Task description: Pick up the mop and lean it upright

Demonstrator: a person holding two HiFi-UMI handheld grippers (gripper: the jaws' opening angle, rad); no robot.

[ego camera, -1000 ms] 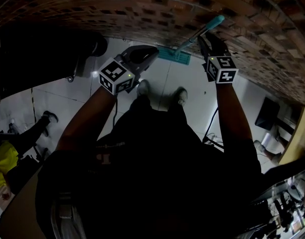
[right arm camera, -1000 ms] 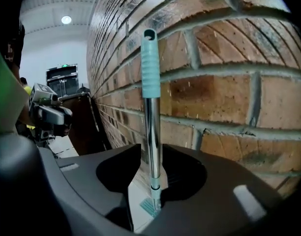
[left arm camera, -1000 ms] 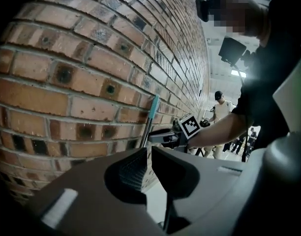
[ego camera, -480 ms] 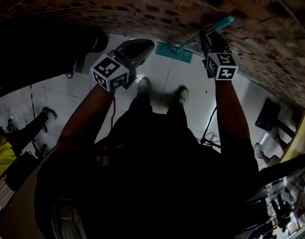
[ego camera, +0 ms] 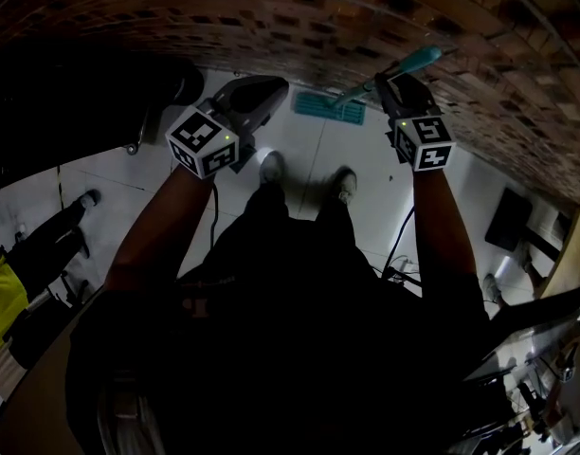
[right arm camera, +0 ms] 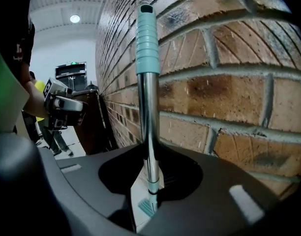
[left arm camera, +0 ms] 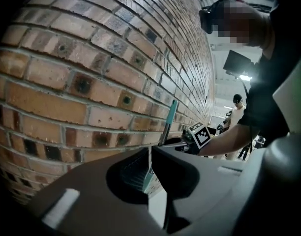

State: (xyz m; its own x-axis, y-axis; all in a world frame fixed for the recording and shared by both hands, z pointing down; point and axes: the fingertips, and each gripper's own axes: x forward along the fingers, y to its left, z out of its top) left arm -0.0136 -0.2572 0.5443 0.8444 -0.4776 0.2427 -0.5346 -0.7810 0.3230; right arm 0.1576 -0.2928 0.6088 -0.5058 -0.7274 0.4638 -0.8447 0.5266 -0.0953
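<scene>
The mop stands tilted against the brick wall (ego camera: 299,22). Its teal grip (ego camera: 419,60) is at the top, its metal pole (right arm camera: 149,117) runs down, and its flat teal head (ego camera: 330,107) rests on the floor tiles. My right gripper (ego camera: 392,77) holds the pole just below the grip. Its jaws have just been closing, and in the right gripper view (right arm camera: 149,167) they clamp the pole. My left gripper (ego camera: 269,90) hovers to the left of the mop, apart from it, jaws together with nothing held. The left gripper view (left arm camera: 151,155) shows the mop head (left arm camera: 140,168) beyond its tips.
A dark bulky object (ego camera: 81,102) stands on the floor against the wall at the left. The person's shoes (ego camera: 271,167) are on the pale tiles just behind the mop head. Another person (ego camera: 10,287) stands at the far left. A black cable (ego camera: 400,235) lies at the right.
The right gripper and the mop's grip shifted slightly right and down in the head view, the jaws closing on the pole. The left gripper drifted left. The bystander at left moved.
</scene>
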